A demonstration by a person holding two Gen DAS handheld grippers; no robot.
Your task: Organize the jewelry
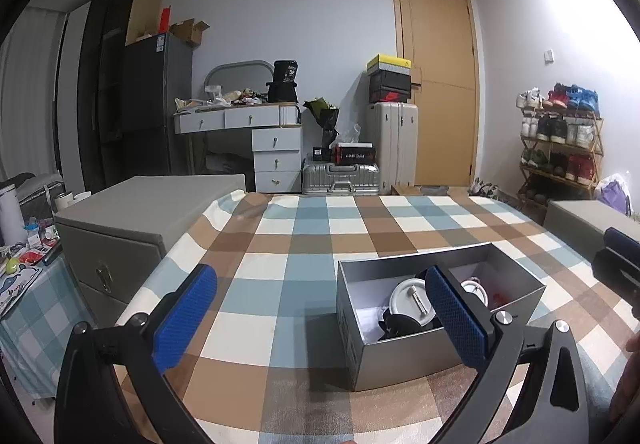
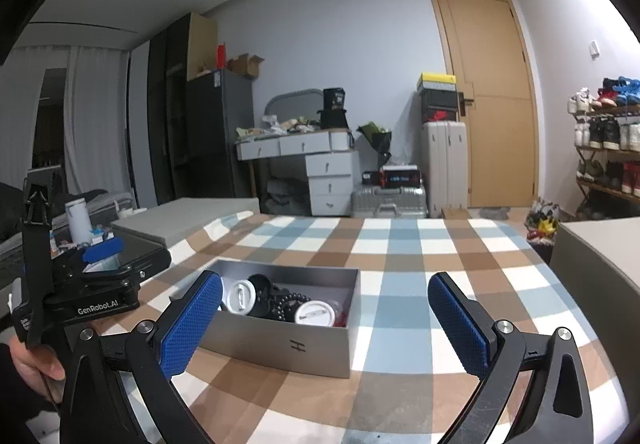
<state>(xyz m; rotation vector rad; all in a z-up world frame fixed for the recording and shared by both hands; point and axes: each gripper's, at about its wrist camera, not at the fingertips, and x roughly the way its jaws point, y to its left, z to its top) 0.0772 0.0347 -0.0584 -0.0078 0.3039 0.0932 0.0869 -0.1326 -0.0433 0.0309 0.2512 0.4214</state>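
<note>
Left hand-held gripper point(image 1: 320, 320): jaws spread wide, nothing between them; held above the near edge of the counter, with the box seen past its right finger point(image 1: 456, 320).
Right hand-held gripper point(image 2: 325, 324): jaws spread wide, nothing held; held above the counter, the box showing just past its left finger point(image 2: 191, 324).
Box point(image 2: 276, 344): grey, open-topped, rectangular, resting on the counter near the front, a small dark logo on its long side.
Jewelry: inside the box, a jumble of two white round discs point(image 2: 240, 296), a black round piece point(image 2: 260, 284), a string of dark beads point(image 2: 292, 302) and something red point(image 1: 500, 298) at one end; finer detail cannot be told.
Counter point(image 2: 400, 256): covered with a checked cloth in blue, brown and cream.
Hand point(image 2: 36, 368): grips the left device's handle at the left edge of the right wrist view.
Room: tan door point(image 1: 440, 84), white drawers point(image 1: 276, 156), suitcases point(image 1: 392, 148), shoe rack point(image 1: 560, 148) against the far walls.
</note>
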